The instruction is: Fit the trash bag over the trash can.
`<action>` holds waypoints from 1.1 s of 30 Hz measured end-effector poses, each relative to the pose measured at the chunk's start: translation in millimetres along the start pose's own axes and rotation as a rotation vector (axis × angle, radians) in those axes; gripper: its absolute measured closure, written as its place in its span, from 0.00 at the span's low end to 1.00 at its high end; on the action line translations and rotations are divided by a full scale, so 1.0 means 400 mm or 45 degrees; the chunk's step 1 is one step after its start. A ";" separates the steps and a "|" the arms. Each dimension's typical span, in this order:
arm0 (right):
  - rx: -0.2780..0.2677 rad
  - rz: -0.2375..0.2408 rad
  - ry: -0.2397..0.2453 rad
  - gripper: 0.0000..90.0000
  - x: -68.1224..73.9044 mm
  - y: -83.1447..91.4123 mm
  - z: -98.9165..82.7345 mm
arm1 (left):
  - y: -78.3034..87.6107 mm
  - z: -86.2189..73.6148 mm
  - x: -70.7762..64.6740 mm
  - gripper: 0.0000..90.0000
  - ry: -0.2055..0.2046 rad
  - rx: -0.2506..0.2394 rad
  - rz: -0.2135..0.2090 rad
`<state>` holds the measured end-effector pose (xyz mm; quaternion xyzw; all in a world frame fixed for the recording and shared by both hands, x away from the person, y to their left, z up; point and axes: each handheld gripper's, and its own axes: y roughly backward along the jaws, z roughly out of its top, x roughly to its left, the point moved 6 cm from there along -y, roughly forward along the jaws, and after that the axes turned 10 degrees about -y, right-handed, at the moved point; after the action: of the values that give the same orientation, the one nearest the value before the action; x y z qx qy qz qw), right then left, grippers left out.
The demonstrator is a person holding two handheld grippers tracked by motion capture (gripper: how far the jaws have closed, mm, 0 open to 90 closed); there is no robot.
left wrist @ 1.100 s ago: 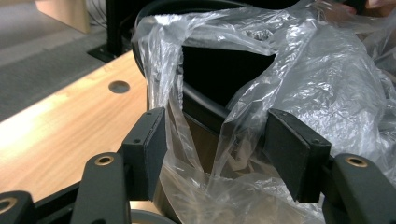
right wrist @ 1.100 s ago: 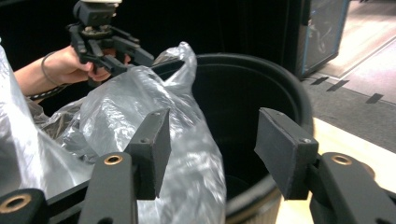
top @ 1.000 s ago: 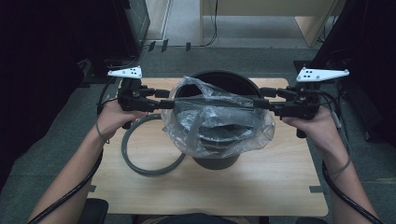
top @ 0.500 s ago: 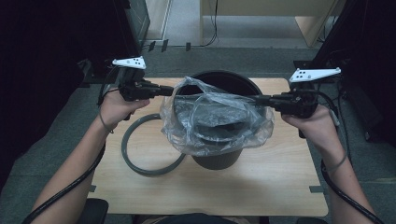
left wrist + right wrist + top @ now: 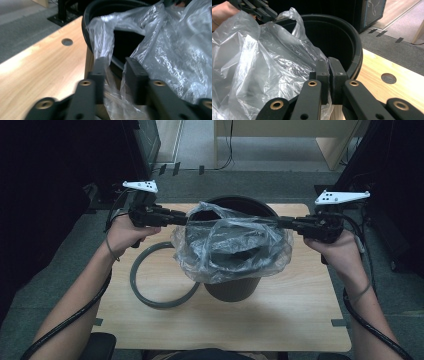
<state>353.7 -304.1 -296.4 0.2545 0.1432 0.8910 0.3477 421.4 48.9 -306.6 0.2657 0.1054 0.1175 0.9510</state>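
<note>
Over the bin (image 5: 235,287), both grippers (seemingly) grip the bag (image 5: 235,247).

A light wooden table (image 5: 280,320) carries a black bin (image 5: 232,289) and, beside it, a grey ring (image 5: 150,297)

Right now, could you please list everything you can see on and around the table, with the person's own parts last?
bin: one, black, round, at the middle of the table.
plastic bag: one, clear, crumpled, draped over the bin's mouth and down its outside.
ring: one, grey, flat on the table left of the bin, passing under the bag's edge.
table: one, light wood, with round dark holes near the corners.
floor: grey carpet around the table.
left gripper: one, black, fingers slightly apart with bag film between them; they have just been opening.
right gripper: one, black, fingers closed on the bag's edge at the bin rim.
hands: two, one on each gripper.
</note>
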 end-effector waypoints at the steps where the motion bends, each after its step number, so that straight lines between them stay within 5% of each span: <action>1: 0.001 0.000 0.000 0.98 0.001 -0.002 0.000 | -0.004 -0.001 -0.001 0.91 0.004 0.014 -0.007; 3: 0.001 0.003 0.005 0.98 0.003 -0.005 0.001 | -0.009 0.001 -0.002 1.00 -0.010 0.027 0.004; 15: -0.070 -0.037 0.018 0.98 -0.003 -0.012 0.026 | 0.002 0.065 0.030 1.00 -0.047 -0.035 0.126; 19: -0.082 -0.059 0.004 0.95 -0.019 -0.016 0.029 | -0.005 0.072 0.025 1.00 -0.066 -0.036 0.099; 22: -0.074 -0.054 0.006 0.92 -0.020 -0.017 0.024 | -0.005 0.069 0.028 0.89 -0.084 -0.052 0.108; 25: -0.079 -0.041 0.002 0.89 -0.019 -0.017 0.023 | -0.011 0.061 0.036 0.72 -0.060 -0.054 0.092; 29: -0.070 -0.022 -0.010 0.85 -0.019 -0.025 0.019 | -0.032 0.046 0.051 0.64 0.012 -0.050 0.039; 33: -0.043 -0.003 -0.002 0.79 -0.015 -0.041 0.010 | -0.040 0.050 0.064 0.66 0.080 -0.071 0.003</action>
<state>368.8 -296.3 -302.5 0.2491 0.1281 0.8926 0.3533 453.7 33.1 -302.0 0.2353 0.1314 0.1299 0.9542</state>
